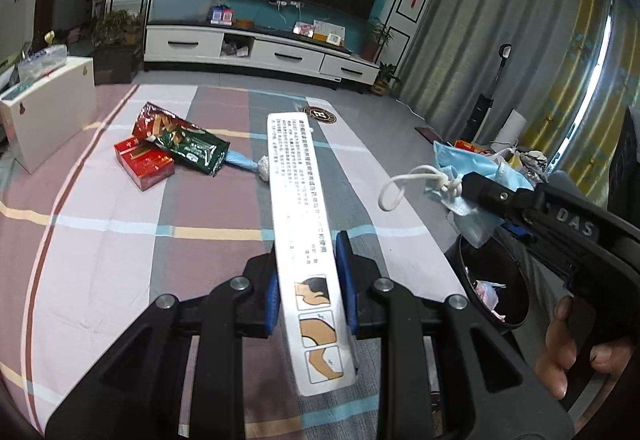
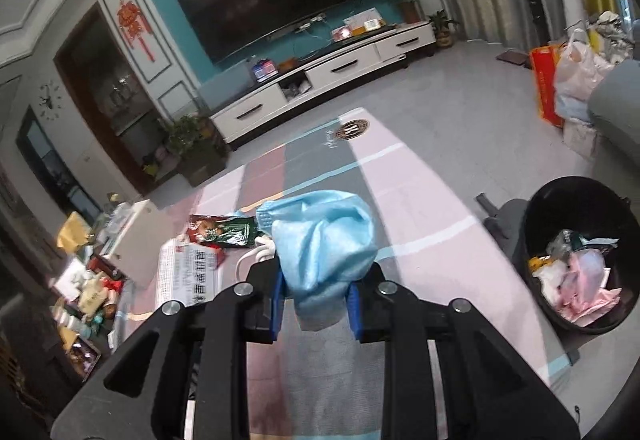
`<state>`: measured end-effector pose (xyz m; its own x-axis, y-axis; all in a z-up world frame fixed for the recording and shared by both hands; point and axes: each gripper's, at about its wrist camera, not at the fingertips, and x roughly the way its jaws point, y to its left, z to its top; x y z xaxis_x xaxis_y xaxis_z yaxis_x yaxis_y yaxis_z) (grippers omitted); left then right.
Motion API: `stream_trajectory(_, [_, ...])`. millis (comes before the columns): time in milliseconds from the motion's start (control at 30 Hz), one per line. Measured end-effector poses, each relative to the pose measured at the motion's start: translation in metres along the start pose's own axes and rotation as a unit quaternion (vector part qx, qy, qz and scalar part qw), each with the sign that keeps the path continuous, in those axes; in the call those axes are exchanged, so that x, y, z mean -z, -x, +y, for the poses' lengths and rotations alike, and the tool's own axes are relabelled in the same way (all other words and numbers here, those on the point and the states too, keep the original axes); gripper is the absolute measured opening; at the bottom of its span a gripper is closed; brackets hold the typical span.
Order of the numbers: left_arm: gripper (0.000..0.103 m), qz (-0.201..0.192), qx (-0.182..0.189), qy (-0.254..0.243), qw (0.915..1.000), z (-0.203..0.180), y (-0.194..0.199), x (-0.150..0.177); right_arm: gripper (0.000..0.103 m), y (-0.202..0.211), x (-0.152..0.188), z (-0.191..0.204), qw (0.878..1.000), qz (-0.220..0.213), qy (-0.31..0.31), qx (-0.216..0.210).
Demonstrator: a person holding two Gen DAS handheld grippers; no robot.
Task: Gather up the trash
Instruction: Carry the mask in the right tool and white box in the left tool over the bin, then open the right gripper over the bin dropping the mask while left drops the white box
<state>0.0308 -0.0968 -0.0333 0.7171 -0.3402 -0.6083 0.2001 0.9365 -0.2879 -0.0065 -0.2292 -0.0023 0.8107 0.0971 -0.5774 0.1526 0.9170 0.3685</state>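
Trash bin [image 2: 576, 256] stood right of the right gripper [image 2: 316, 296], clamped on a blue face mask [image 2: 324, 240]; the left gripper [image 1: 308, 280] pinched a white printed packet [image 1: 304, 207] level above the bedsheet [image 1: 120, 240].

Between the jaws of the left gripper [image 1: 308, 286] sits a long white packet [image 1: 304, 224], smooth, faintly glossy printed film or coated paper. The right gripper [image 2: 316, 304] pinches a blue face mask [image 2: 324, 240], soft matt crumpled non-woven cloth. Ahead of the left jaws lie a glossy foil snack bag [image 1: 180, 141] and a shiny red carton [image 1: 144, 161] on matt woven checked cloth [image 1: 120, 240]. Right of the right jaws stands a smooth black plastic bin [image 2: 536, 215].
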Motion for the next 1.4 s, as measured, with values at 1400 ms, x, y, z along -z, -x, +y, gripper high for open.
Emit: stream_trajectory(1400, [0.026,0.126,0.154,-0.162,0.9664,-0.238,-0.1,0.016,0.027,0.09,0.019,-0.234,0.937,-0.108,-0.265,0.202])
